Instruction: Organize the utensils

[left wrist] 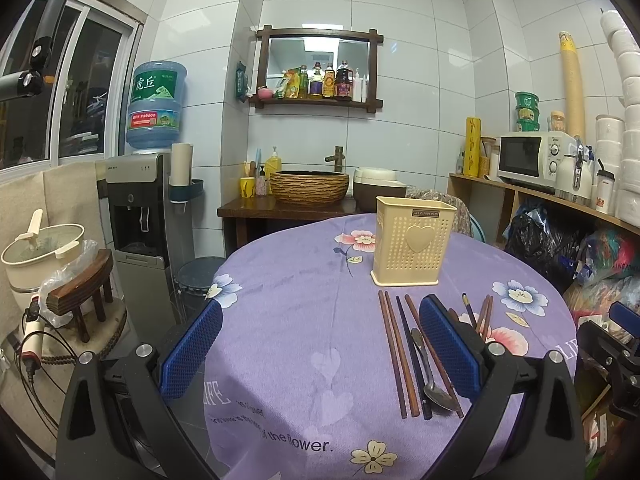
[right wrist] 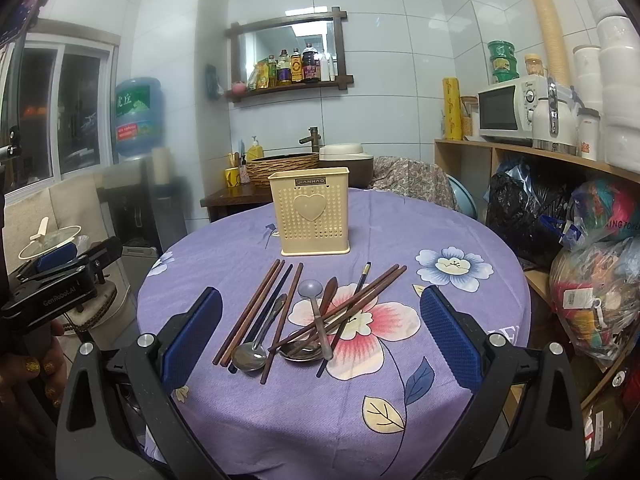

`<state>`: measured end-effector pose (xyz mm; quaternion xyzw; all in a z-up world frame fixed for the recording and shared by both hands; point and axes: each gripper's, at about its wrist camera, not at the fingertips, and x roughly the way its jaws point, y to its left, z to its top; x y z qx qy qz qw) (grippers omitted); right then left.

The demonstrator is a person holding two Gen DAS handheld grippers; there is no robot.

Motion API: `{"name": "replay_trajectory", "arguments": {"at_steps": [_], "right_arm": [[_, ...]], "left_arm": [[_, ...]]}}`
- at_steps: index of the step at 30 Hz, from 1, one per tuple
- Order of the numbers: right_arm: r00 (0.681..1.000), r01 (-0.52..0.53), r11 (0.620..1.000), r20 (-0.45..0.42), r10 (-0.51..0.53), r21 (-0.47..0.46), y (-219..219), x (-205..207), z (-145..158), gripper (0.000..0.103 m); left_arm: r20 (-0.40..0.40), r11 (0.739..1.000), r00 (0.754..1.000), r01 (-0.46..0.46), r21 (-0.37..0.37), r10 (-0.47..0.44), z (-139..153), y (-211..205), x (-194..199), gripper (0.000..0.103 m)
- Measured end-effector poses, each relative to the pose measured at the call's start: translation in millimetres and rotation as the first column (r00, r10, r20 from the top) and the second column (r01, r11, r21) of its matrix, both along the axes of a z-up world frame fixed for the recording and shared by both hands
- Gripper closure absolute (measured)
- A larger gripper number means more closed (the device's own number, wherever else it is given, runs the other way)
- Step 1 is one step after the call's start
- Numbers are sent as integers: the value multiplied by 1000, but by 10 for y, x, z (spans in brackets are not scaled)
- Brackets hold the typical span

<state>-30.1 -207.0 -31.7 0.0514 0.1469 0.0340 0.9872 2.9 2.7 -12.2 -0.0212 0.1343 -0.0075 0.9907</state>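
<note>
Both grippers released, nothing grasped: left gripper (left wrist: 320, 348) and right gripper (right wrist: 320, 332) hover with jaws wide over the near side of the table (right wrist: 460, 232). Utensils lie loose on the cloth in front of the holder (right wrist: 314, 216), which stands upright toward the table's far side. Just left of the pile: brown chopsticks (right wrist: 252, 312) roughly parallel, plus a metal spoon (right wrist: 250, 356). Right of those, a crossed heap: a pale ladle-type spoon (right wrist: 316, 308) lying over more chopsticks (right wrist: 360, 300) and another spoon bowl under it.

Nothing done yet by the look of it; step in hand is the first pick. Best start with the top piece of the heap or the outer left sticks, pinch mid-shaft, tip upright, drop handle-first into the holder.

Holder contents: top rim seen edge-on, so probably empty, can't confirm.
</note>
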Motion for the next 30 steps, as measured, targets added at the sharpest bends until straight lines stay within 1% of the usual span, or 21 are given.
{"name": "replay_trajectory", "arguments": {"at_steps": [30], "right_arm": [[1000, -2, 1000, -6, 2, 2, 20, 1, -23, 5]], "left_arm": [[-10, 1000, 1000, 0, 6, 0, -105, 15, -11, 5]]}}
